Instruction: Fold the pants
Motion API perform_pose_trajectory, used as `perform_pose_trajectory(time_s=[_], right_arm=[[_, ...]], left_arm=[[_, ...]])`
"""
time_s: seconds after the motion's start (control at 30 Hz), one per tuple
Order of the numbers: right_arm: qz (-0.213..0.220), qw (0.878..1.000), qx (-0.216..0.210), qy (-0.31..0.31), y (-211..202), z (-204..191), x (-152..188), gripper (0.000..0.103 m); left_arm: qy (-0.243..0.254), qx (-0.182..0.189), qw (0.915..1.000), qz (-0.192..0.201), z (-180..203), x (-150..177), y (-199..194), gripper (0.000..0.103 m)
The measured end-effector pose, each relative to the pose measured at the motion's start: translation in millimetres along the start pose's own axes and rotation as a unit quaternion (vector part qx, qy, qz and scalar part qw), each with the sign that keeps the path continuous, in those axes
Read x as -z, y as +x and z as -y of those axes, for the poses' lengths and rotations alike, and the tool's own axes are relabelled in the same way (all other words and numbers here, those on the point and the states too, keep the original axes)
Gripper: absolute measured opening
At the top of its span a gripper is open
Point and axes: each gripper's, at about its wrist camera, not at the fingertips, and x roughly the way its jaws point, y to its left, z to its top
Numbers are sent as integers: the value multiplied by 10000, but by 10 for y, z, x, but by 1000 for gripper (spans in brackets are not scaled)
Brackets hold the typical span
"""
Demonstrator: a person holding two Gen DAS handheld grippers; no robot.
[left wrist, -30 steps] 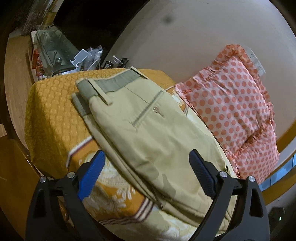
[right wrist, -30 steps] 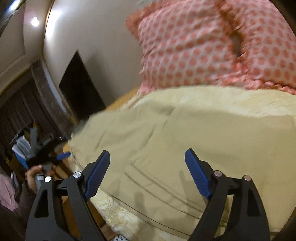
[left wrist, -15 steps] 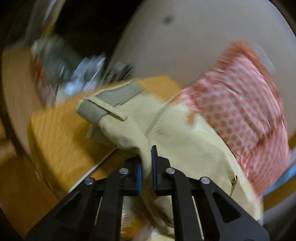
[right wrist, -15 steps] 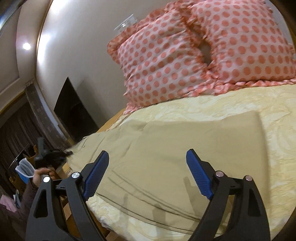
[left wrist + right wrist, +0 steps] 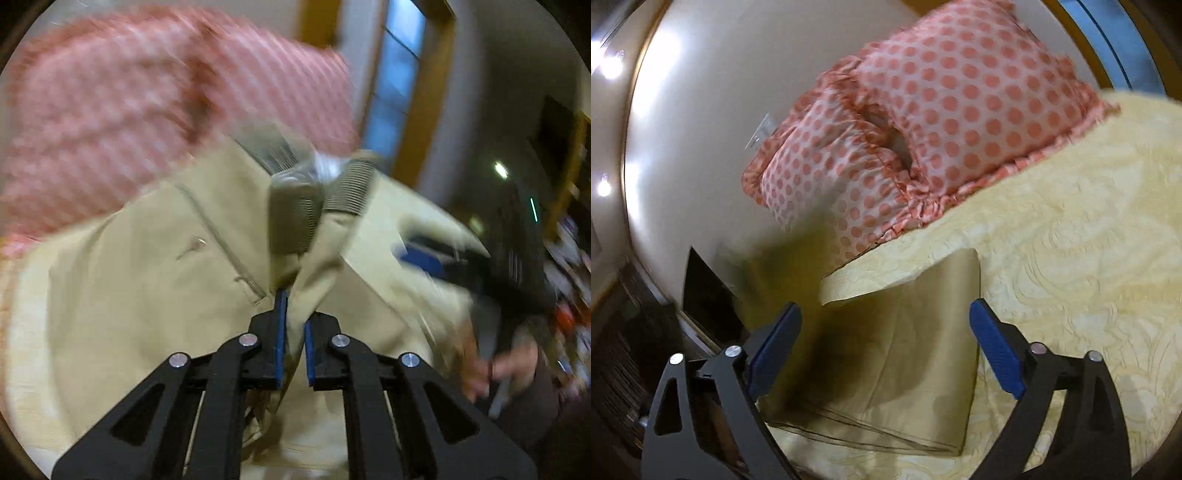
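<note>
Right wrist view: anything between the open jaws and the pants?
Nothing visible. The right gripper is open above the folded pants on the bedspread, with only air between them. The pillows lie beyond, clear of that path. The left gripper is clamped on the waist end.

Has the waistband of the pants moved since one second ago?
Yes. The waistband, gripped by the left gripper, has been carried across toward the dotted pillow, off the bed's orange edge.
</note>
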Motion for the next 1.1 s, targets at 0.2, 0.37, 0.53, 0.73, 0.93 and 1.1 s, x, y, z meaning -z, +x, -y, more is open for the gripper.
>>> perform_pose_trajectory(time_s=[0.2,0.37,0.53,0.73,0.93,1.1], right_arm=[[-692,9967,129,401,312,155,-57,96],[-1387,9873,768,82,750,188,-7,84],[-1466,9826,1087,-355,946,143,-36,65],[-1766,9787,916,-504,1021,237,-99,42],[-1853,9821,17,-331,1027,237,-275,14],[-1462,9861,225,-755,1268,73,-629,12]], left_arm=[[-728,210,9964,384,-385,190,-411,47],[-1881,-953,9764,470,-1424,309,-795,62],[-2508,-795,9635,-489,-1990,415,-366,62],[-2361,-472,9669,-842,-1995,287,12,64],[-2249,-137,9715,-730,-1956,104,46,7],[-1851,-457,9816,-125,-1961,-313,40,6]])
